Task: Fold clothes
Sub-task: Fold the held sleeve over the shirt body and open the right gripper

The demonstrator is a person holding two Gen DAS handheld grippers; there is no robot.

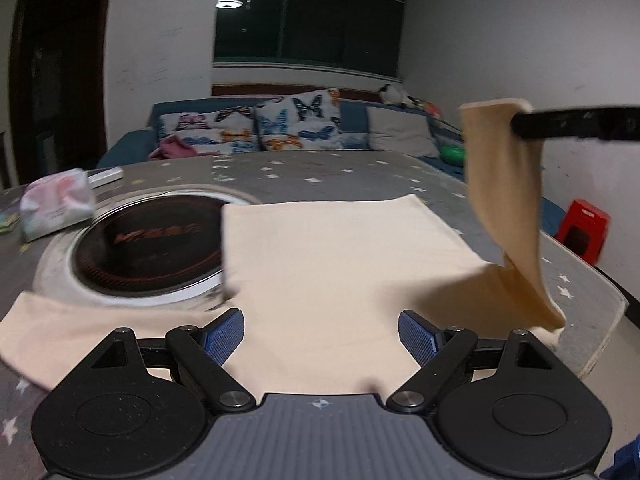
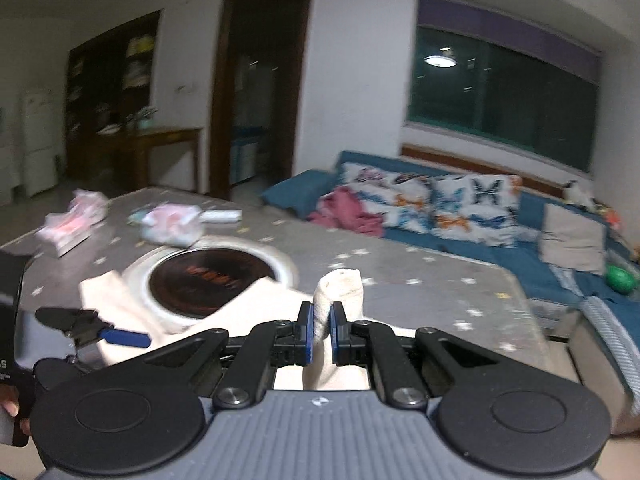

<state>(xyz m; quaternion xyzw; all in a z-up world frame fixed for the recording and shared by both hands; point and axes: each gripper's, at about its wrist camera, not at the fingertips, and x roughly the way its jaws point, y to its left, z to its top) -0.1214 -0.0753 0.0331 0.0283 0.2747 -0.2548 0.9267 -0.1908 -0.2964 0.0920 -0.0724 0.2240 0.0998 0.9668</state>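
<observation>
right hand-held gripper (image 2: 320, 330) pinching a sleeve, I think, of the beige shirt (image 1: 340, 264) up at 2 o'clock, left hand-held gripper (image 1: 321, 334) wide open over it, rest flat on the worktop (image 1: 340, 168)

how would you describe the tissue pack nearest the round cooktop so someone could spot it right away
Start at the star-patterned grey table and find the round black cooktop set into it. At the cooktop's far-left rim sits a soft tissue pack, in pale pink and blue wrap. Unlike the flat white box behind it, it is puffy and crinkled.
</observation>
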